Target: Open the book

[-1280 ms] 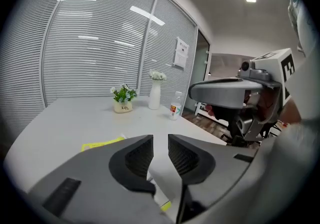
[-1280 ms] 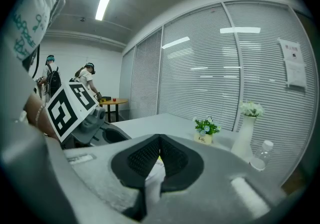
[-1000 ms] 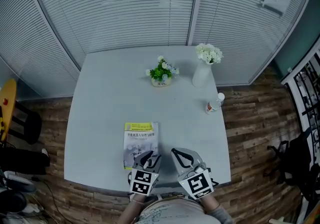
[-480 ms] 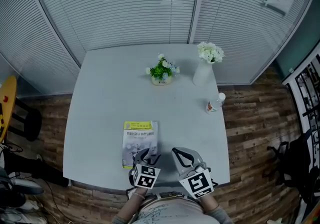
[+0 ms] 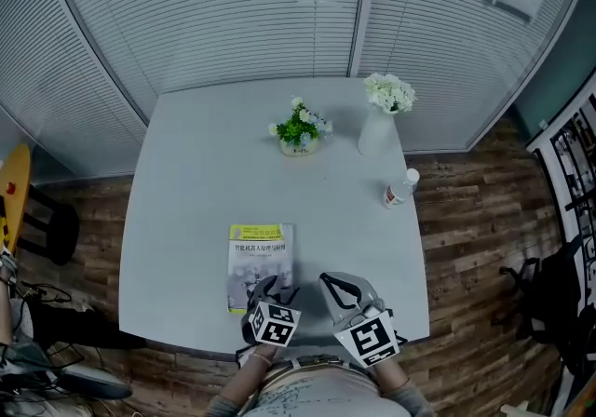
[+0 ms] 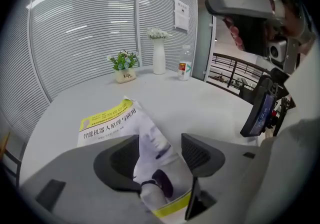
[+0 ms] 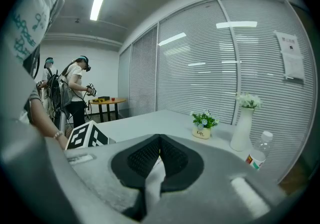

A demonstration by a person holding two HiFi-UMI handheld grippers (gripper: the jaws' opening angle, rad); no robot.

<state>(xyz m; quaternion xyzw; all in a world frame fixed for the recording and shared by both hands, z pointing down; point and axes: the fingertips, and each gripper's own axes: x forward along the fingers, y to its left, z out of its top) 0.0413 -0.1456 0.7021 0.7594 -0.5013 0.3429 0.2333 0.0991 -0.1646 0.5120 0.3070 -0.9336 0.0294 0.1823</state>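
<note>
Book: the book (image 5: 260,262) lies closed and flat on the table (image 5: 205,173), close to the front edge, with its yellow band at the far end.
Left tongs: the left tongs (image 5: 276,292) are spread wide and have just been opening. In the left gripper view the book's (image 6: 115,118) near end shows between the two jaws of the left tongs (image 6: 159,143), and neither pad presses on it.
Right tongs: the right tongs (image 5: 331,285) are pressed together at the tips with nothing between them (image 7: 159,140). They hang just right of the book.
Step in hand: probably settling onto the near end to catch the cover.
Where to bite: the title reads upright from here, so the spine is likely on the left. The free right edge looks the better place to catch.
How to bite: slip one jaw under the cover alone, then close lightly and swing it leftward.
Helper: the right tongs could pin the book down near the spine.
Risk: a thin book on a smooth table may slide, or several pages may lift together.
</note>
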